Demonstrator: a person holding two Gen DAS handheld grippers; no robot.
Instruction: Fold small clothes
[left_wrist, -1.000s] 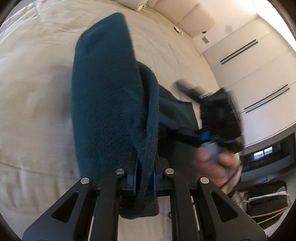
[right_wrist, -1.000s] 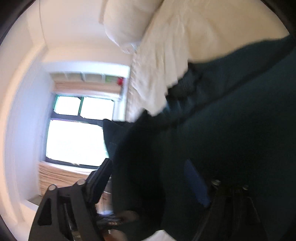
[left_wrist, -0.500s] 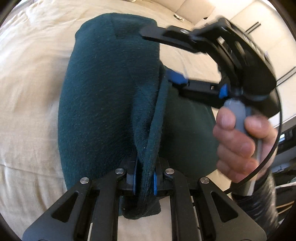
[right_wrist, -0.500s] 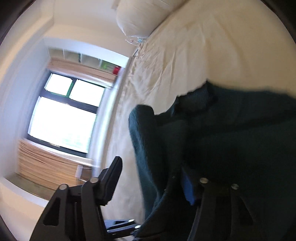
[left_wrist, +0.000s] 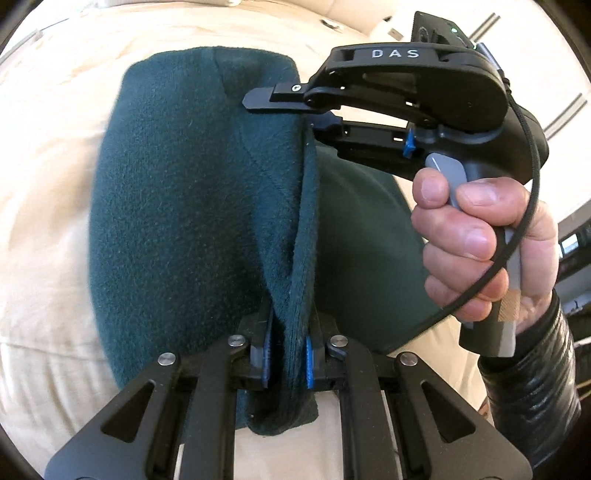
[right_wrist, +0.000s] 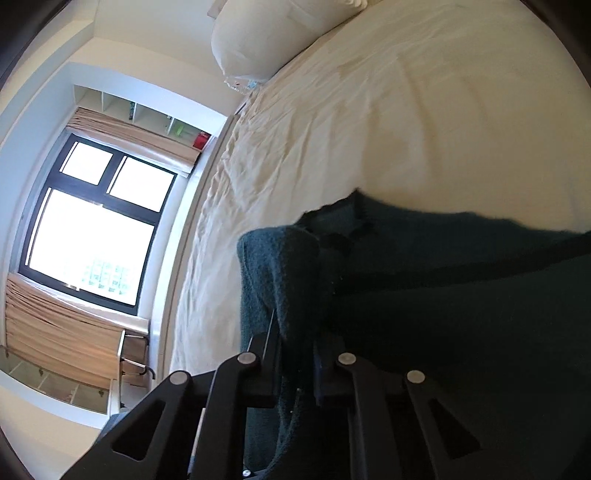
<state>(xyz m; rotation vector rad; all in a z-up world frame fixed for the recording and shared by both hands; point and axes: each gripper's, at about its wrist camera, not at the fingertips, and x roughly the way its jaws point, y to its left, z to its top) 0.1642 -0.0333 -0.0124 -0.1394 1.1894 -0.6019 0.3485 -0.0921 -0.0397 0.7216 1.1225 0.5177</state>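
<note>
A dark teal fleece garment (left_wrist: 184, 206) hangs doubled over above the cream bed sheet (left_wrist: 48, 155). My left gripper (left_wrist: 286, 356) is shut on its near edge, and the folded cloth bulges out below the blue pads. In the left wrist view my right gripper (left_wrist: 291, 110), held by a person's hand (left_wrist: 476, 240), pinches the far end of the same edge. Its jaws are closing with the fleece between them. In the right wrist view the right gripper (right_wrist: 295, 354) has the fleece garment (right_wrist: 269, 280) pressed between its fingers, and the rest of the cloth fills the lower right.
The bed sheet (right_wrist: 388, 122) stretches away to a pillow (right_wrist: 266, 40) at the head. A window (right_wrist: 92, 221) with blinds and a chair (right_wrist: 125, 354) stand beyond the bed's edge. White wardrobe doors (left_wrist: 554, 110) lie behind the hand.
The right gripper swung in over the fleece and its jaws closed from wide apart onto the cloth's far edge. The fleece now stretches between both grippers. The left grip has held.
</note>
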